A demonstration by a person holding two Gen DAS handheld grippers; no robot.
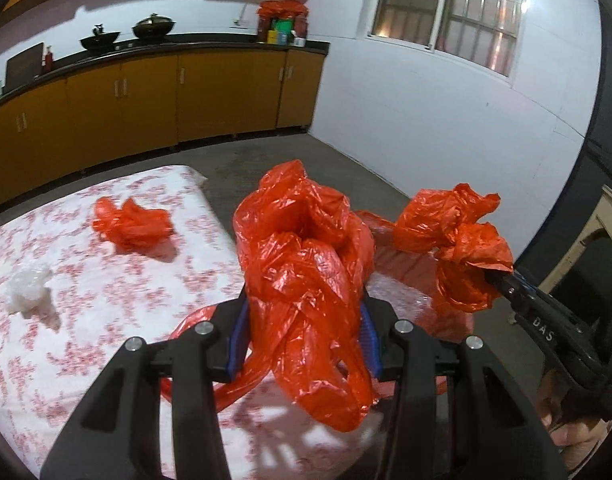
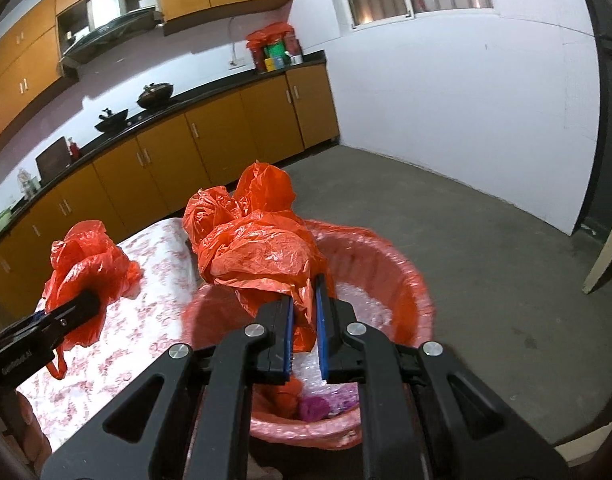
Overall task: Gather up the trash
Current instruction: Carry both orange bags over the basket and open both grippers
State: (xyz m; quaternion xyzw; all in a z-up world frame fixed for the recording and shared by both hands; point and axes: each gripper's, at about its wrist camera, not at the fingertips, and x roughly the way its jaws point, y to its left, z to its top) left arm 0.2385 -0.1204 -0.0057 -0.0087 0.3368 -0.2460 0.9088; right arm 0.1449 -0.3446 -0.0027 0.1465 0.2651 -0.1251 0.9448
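Observation:
My left gripper is shut on a crumpled red plastic bag and holds it above the table's right edge; it also shows in the right wrist view. My right gripper is shut on a second red plastic bag and holds it over the bin, which is lined with a red bag; this bag shows in the left wrist view. A third red bag and a white plastic wad lie on the table.
The table has a white cloth with a red floral print. The bin stands on the grey floor by the table's right edge, with bubble wrap and purple scraps inside. Yellow cabinets with a black counter line the far wall.

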